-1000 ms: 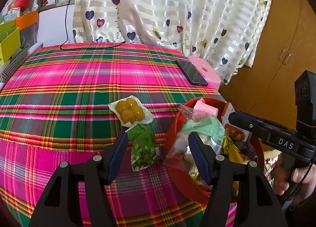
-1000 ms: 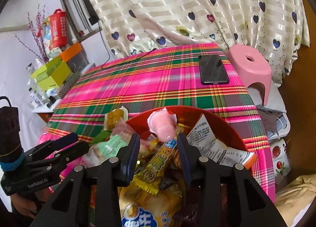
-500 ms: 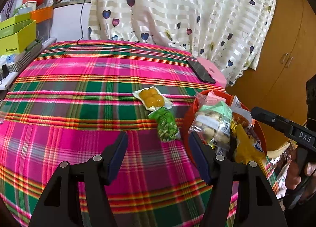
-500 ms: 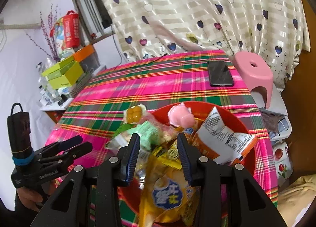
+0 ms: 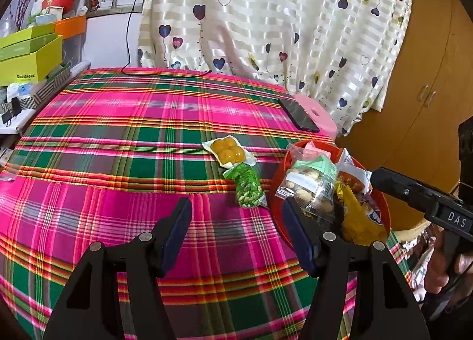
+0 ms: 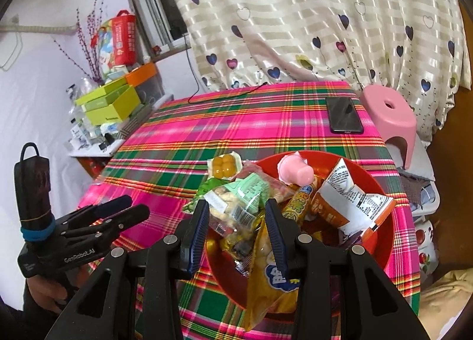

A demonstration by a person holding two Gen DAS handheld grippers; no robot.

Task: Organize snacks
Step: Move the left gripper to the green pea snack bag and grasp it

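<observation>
While both grippers hang over the near edge of the table, nothing is held.

Left gripper [image 5: 236,215]: jaws wide apart, empty, above bare plaid cloth just left of the bowl.
Right gripper [image 6: 236,218]: jaws partly apart over the bowl's near side; the packets lie below and between the fingers, pads not pressing on any.
Red bowl [image 6: 381,254]: at the table's near right corner, heaped with snacks.
In the bowl: clear bag of round biscuits [image 6: 236,201] with a mint-green label on the left; pink jelly cup [image 6: 295,173] at the back; orange-and-white packet [image 6: 351,207] on the right; yellow packet [image 6: 272,278] hanging over the near rim.
Outside the bowl: green pea packet [image 5: 248,186] flat on the cloth just beside the rim; yellow ball pack [image 5: 227,152] touching its far end.
Tablecloth [image 5: 124,133]: pink and green plaid.
Phone [image 6: 344,115]: dark, face up, far right edge.
Pink stool [image 6: 390,115]: beyond that edge, under the heart-print curtain [image 6: 295,14].
</observation>
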